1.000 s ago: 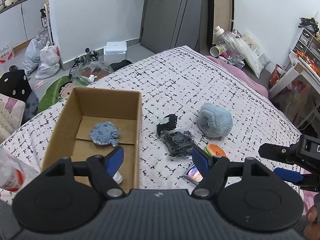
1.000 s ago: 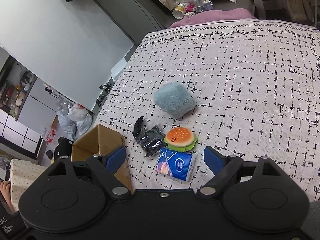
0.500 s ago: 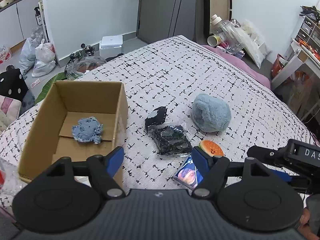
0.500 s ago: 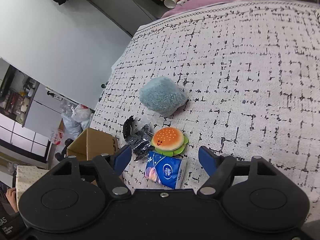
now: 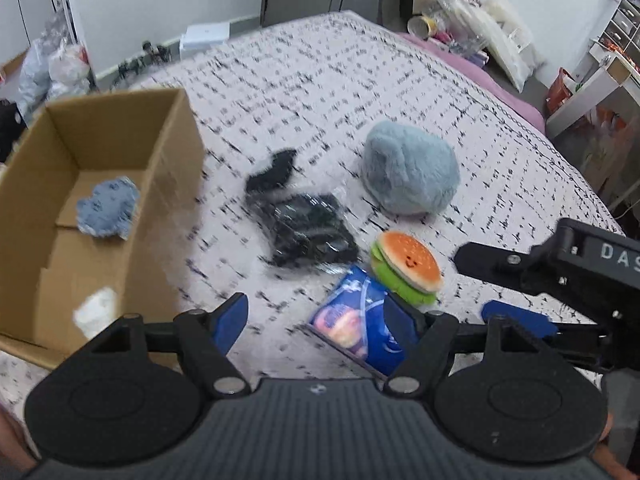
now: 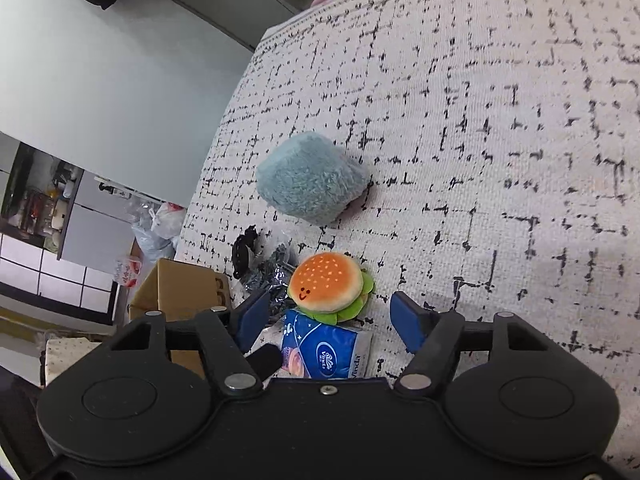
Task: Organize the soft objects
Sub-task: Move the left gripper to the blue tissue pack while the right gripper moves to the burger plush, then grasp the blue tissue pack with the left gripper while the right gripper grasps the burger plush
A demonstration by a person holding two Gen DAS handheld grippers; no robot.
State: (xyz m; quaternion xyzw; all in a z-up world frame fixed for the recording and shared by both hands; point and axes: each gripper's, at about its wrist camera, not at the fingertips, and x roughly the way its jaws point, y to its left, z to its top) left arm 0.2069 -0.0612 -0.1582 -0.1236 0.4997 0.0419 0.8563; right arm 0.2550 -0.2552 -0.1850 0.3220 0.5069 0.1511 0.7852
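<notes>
On the patterned bedspread [image 5: 320, 80] lie a fluffy blue plush [image 5: 410, 168], a burger plush [image 5: 406, 266], a blue tissue pack [image 5: 356, 322] and a black packet in clear wrap [image 5: 310, 230]. A cardboard box [image 5: 164, 160] on the left holds a small blue plush [image 5: 108, 208] and a white object [image 5: 96, 312]. My left gripper [image 5: 316, 318] is open and empty, just short of the tissue pack. My right gripper [image 6: 328, 320] is open, low over the burger plush [image 6: 326, 282] and tissue pack [image 6: 326, 354], and it also shows in the left wrist view [image 5: 516, 316].
The bed's far edge borders a pink sheet [image 5: 496, 88] and bottles and clutter [image 5: 452, 8]. Plastic bags [image 5: 52, 68] lie on the floor left of the bed. A white shelf unit [image 5: 600, 68] stands at the right.
Both grippers have moved forward and down toward the burger plush and tissue pack, which now look larger and closer. The left view has shifted right, away from the box. Both stay open.
</notes>
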